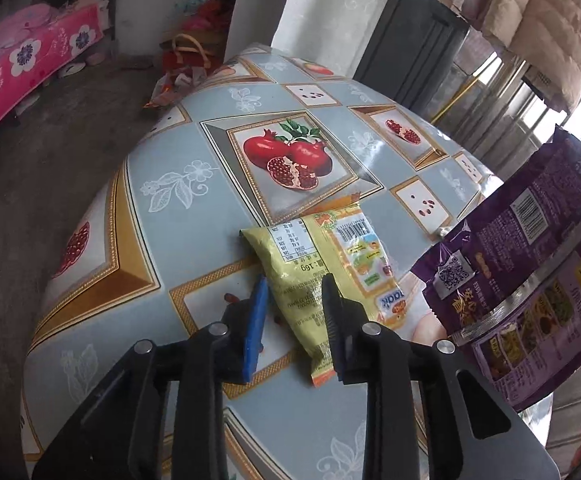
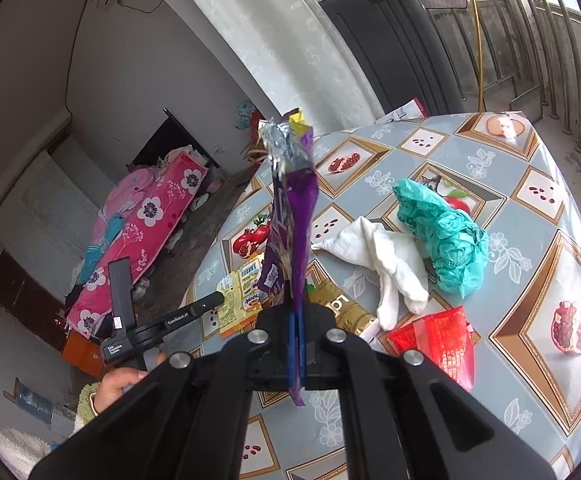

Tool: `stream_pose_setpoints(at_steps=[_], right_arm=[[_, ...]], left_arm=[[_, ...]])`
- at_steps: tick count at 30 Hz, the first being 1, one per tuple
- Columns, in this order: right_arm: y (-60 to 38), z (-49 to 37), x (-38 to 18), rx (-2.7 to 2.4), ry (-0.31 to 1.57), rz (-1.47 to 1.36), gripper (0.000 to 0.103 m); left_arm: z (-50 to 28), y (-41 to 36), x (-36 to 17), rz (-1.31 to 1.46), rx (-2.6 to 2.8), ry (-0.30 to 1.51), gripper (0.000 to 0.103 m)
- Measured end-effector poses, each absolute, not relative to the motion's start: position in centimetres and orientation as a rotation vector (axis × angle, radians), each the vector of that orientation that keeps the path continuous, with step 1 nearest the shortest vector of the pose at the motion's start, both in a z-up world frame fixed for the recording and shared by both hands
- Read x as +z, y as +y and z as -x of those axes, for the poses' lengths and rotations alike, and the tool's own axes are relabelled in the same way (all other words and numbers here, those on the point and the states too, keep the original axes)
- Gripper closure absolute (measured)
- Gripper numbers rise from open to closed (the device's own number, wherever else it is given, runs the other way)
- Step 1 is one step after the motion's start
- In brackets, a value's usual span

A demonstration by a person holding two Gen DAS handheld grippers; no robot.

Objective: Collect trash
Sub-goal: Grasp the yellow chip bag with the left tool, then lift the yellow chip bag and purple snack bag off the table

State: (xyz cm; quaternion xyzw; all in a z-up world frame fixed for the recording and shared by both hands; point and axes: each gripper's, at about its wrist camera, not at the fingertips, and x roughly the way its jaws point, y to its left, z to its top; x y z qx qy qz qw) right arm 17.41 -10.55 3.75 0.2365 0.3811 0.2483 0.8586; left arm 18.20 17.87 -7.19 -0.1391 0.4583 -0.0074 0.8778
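- Right gripper (image 2: 295,320): we find its jaws clamped tight on the lower edge of a purple snack bag (image 2: 290,216), held upright and clear of the table (image 2: 530,360); the torn foil top points up.
- Left gripper (image 1: 294,296): jaws narrowly parted, straddling a yellow snack packet (image 1: 318,264). We cannot tell whether the pads press on it.
- Yellow snack packet: lies flat near the table's edge, printed back upward, just beside the purple bag as seen from the left wrist.
- Also on the table, in the right wrist view: a white cloth (image 2: 382,256), a crumpled teal plastic bag (image 2: 442,232) beside it, a red wrapper (image 2: 438,340), and a gold-labelled item (image 2: 342,308) partly hidden behind the gripper.
- A hand (image 2: 118,388) grips the left tool's handle.
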Motion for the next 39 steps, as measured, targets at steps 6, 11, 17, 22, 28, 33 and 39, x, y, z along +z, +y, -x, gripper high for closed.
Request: stream_pose_setpoints(at_steps=[6,11,17,22,28,33,39], right_arm=[[-10.2,-18.0,3.4,0.520,0.811,-0.504,0.102],[-10.3,-17.9,3.2,0.516,0.816,-0.512,0.102],[-10.9,-17.8,2.8,0.510,0.822,-0.530,0.102],[-11.3,-17.6,2.8,0.508,0.816,-0.543,0.102],[-11.7,-17.4,3.0,0.524,0.804,-0.554,0.102],[-12.2,-17.1,3.6,0.532,0.784,-0.560,0.102],[-12.6,-17.0,4.2,0.544,0.767,-0.563,0.102]], left_arm=[[-18.3,16.3,-8.2,0.137,0.048,0.963,0.074],[-18.1,15.0,-8.4,0.001,0.078,0.943,0.080],[-17.6,14.8,-8.5,-0.058,0.103,0.922,0.096],[-17.8,15.4,-8.3,-0.001,0.079,0.923,0.100],[-16.7,15.9,-8.0,0.077,0.020,0.891,0.101],[-15.0,16.6,-6.6,0.114,0.011,0.844,0.101],[-13.4,17.2,-4.3,0.164,0.011,0.788,0.101]])
